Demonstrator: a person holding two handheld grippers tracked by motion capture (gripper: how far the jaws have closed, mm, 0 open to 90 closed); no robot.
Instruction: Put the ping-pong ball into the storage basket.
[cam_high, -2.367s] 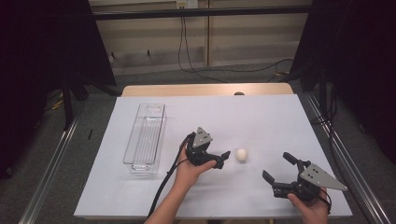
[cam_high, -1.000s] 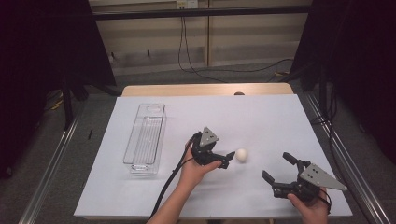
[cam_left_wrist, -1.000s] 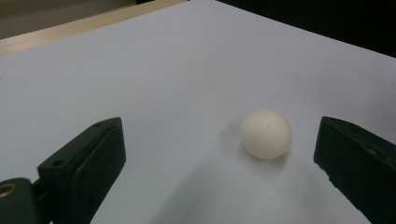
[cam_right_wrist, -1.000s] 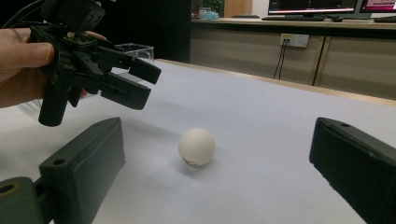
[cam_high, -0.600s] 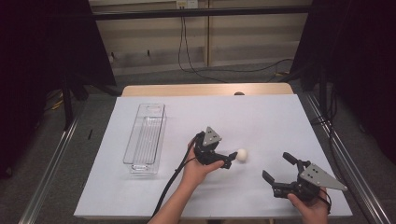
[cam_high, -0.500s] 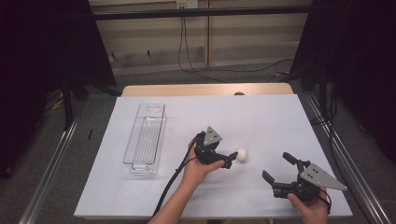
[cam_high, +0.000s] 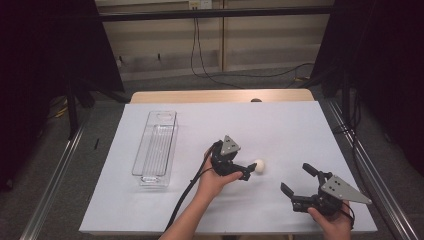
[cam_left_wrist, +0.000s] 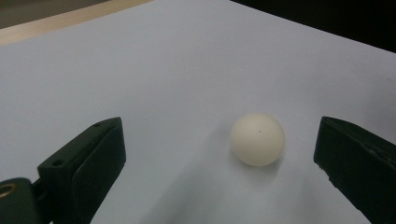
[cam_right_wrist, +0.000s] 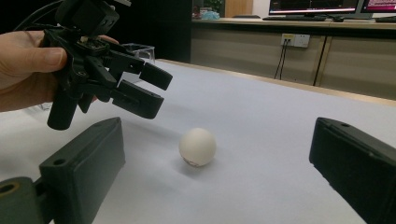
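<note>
A small, matte cream-white ball rests on the white table, right of centre. To the left stands a clear, ribbed plastic tray, long and narrow, with nothing visible inside. The left gripper, held in the person's left hand, points right at the ball with its jaws spread wide, the ball sitting between them, untouched. At the near right, the right gripper gapes wide too, grasping nothing, well apart from the ball.
</note>
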